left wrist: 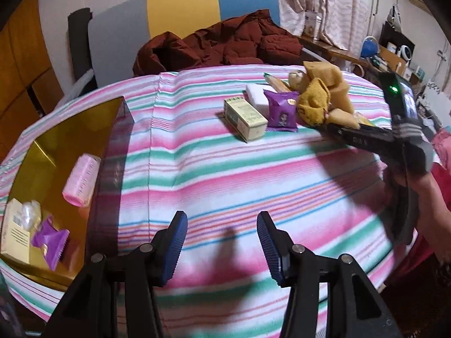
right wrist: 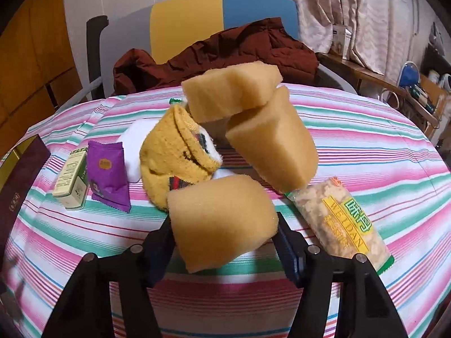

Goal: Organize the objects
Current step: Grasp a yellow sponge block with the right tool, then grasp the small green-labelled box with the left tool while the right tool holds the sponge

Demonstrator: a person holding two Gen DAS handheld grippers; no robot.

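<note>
- my right gripper [right wrist: 225, 242] has its two blue pads pressed on the near lobe of a tan sponge [right wrist: 248, 146]; i count three foam lobes on it, the other two rearing up above the pile.
- my left gripper [left wrist: 221, 242] is partly open with nothing between its pads, hanging over bare striped blanket [left wrist: 225, 174].
- i count two purple snack packets: one loose on the blanket [right wrist: 108, 173], one in the box [left wrist: 49, 239].
- two small cartons: a green-and-cream one [right wrist: 72, 181] just beside the loose purple packet, a pale yellow one [left wrist: 15, 231] in the box.
- one mustard sock [right wrist: 172, 157], bunched, touching the sponge.
- one white block [left wrist: 258, 97] behind the green carton and the packet.
- one clear snack pack with a yellow and green label [right wrist: 338, 222] lies just right of my right gripper.
- one container: a box with a gold lining [left wrist: 93, 112] at the left edge of the blanket. in it i count four things: a pink roller [left wrist: 81, 180], the yellow carton, the purple packet, and a small clear wrapped item [left wrist: 29, 214] that i cannot make out.
- beyond the blanket, one dark red jacket [left wrist: 222, 45] is heaped on a chair [left wrist: 183, 8].
</note>
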